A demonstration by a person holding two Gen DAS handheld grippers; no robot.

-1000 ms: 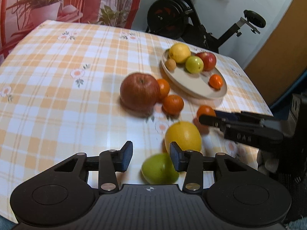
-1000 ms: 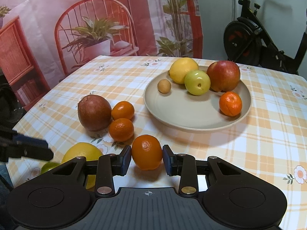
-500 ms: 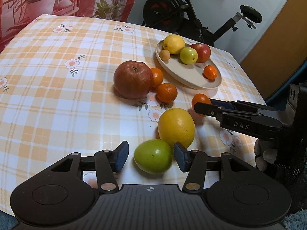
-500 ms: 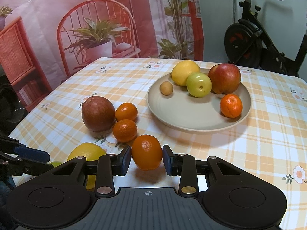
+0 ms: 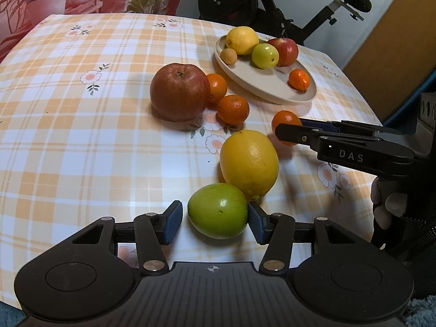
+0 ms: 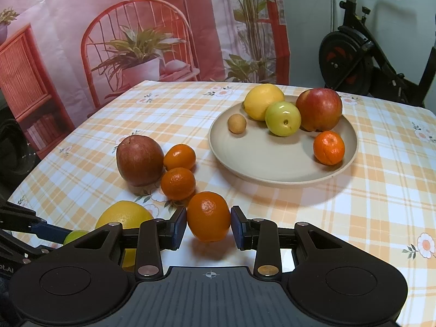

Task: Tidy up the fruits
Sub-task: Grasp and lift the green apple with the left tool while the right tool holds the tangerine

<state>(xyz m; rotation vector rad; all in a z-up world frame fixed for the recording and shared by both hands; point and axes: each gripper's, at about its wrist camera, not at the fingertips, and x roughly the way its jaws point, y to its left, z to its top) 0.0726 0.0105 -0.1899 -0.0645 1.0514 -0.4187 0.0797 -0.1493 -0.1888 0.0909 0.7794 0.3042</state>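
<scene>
My left gripper (image 5: 214, 222) is open around a green apple (image 5: 218, 210) on the table; the right pad touches it, the left pad stands apart. A large yellow citrus (image 5: 249, 162) lies just behind. My right gripper (image 6: 209, 227) is shut on an orange mandarin (image 6: 208, 216), seemingly just above the cloth. It also shows in the left wrist view (image 5: 284, 121). A beige plate (image 6: 261, 166) holds a lemon (image 6: 263, 100), a green apple (image 6: 283, 118), a red apple (image 6: 319, 109), a mandarin (image 6: 328, 147) and a small tan fruit (image 6: 237, 123).
A big red apple (image 6: 139, 160) and two mandarins (image 6: 178, 183) lie left of the plate on the checked tablecloth (image 6: 381, 190). An exercise bike (image 6: 362, 54) stands behind the table's far right. The table's near edge is under my grippers.
My left gripper moved forward and widened around the green apple. My right gripper stayed closed on the mandarin and barely moved.
</scene>
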